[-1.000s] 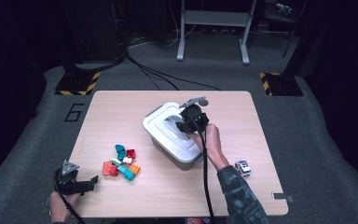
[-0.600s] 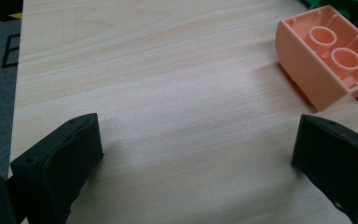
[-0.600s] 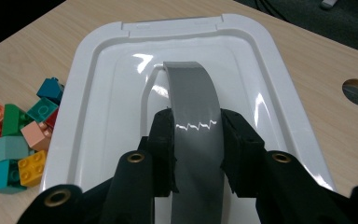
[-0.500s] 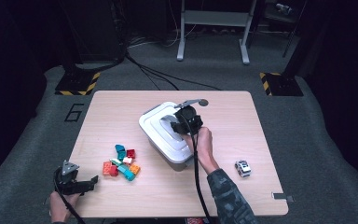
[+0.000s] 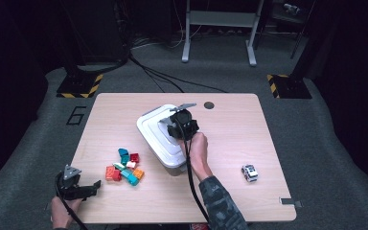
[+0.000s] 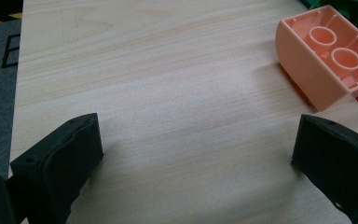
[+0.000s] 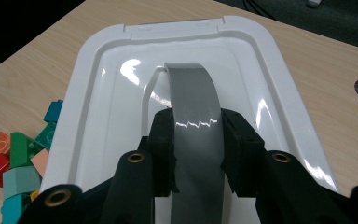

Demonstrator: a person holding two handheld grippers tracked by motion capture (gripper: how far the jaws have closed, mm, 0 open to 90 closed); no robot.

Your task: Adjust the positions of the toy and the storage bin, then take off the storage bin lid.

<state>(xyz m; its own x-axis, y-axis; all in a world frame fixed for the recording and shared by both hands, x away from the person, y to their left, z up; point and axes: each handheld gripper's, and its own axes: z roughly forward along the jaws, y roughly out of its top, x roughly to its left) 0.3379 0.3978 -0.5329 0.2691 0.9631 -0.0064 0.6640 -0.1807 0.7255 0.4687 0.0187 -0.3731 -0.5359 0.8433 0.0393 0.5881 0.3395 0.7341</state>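
A white plastic container [image 5: 160,139] w/ a snap-on lid [image 7: 182,88] is seen near the table's [image 5: 230,143] centre, turned at an angle to the edges. The lid is glossy, stepped in concentric rounded rectangles, w/ a raised rim and a small tab at its far end. A grey strap handle [image 7: 193,112] is arched up from the lid's middle; light is reflected off it in a thin zigzag line.

The right gripper [image 5: 179,125] is held over the lid, its jaws clamped on the grey handle from both sides, as shown in the right gripper view [image 7: 196,140]. The right hand [image 5: 197,151] is seen behind it, toward the near edge.

A pile of toy bricks [image 5: 124,165], in red, orange, teal and green, is lying left of the container, just beside it. A small toy car [image 5: 249,172] is placed well apart, toward the near right corner.

The left gripper [image 5: 79,188] is held at the near left corner, its jaws spread wide w/ nothing between them but bare wood [image 6: 193,154]. A pale orange brick [image 6: 324,56], underside up w/ two round tubes showing, is seen ahead of the right-hand jaw in the left gripper view.
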